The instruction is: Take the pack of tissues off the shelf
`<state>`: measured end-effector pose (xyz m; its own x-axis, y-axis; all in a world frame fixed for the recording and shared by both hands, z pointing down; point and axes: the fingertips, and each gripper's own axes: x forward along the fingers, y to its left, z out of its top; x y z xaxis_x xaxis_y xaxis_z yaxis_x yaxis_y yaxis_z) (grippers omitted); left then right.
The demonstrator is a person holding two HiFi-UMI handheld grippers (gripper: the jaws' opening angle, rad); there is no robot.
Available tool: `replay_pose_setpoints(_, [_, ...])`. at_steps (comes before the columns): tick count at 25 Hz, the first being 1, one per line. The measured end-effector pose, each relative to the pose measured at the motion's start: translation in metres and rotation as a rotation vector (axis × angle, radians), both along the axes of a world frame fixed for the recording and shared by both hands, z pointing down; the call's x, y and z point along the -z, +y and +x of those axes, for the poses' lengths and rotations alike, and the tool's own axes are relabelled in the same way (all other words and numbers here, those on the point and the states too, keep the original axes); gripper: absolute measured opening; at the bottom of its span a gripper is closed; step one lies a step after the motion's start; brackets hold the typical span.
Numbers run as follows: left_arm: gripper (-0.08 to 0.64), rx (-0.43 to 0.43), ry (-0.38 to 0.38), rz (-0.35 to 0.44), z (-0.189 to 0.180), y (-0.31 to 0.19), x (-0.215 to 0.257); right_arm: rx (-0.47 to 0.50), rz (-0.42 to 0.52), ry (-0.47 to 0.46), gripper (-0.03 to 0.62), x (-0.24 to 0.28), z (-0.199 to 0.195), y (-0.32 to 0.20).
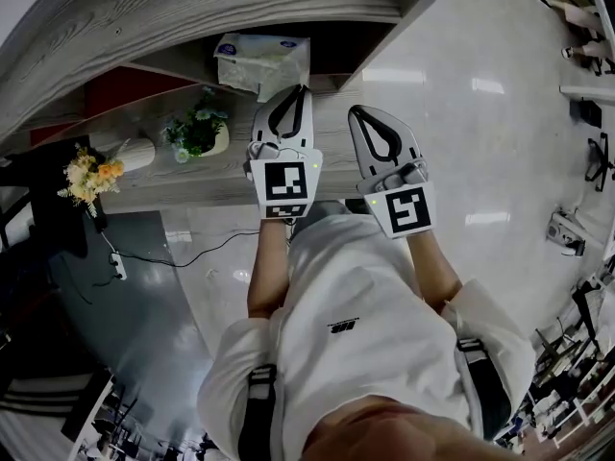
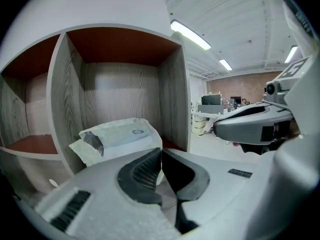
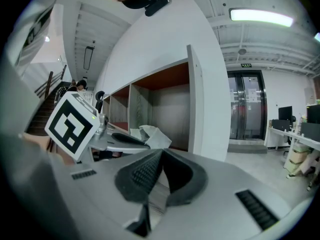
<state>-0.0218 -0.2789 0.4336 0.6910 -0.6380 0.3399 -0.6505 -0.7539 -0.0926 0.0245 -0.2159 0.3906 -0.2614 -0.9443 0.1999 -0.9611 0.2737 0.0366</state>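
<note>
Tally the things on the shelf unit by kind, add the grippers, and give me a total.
pack of tissues: 1
flower bunches: 2, the green bunch and the yellow bunch
grippers: 2, the left gripper and the right gripper, both shut on nothing
Total: 5

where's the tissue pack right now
In the head view the pack of tissues lies in the end compartment of the shelf, just ahead of the left tool; a small potted plant stands to its lower left.
</note>
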Motion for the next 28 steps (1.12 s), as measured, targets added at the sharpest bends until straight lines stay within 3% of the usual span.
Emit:
replay_pose_setpoints(14, [0.031,-0.014,0.001,-0.002,-0.018,0.04,0.003,-0.008,0.001,0.003,0.026,0.002,-0.019,0.034])
replay_pose_setpoints(28, [0.031,0.056,-0.032,-0.049,-0.049,0.077,-0.019,0.074,-0.05,-0.013,0.026,-0.024,-0.038,0.053])
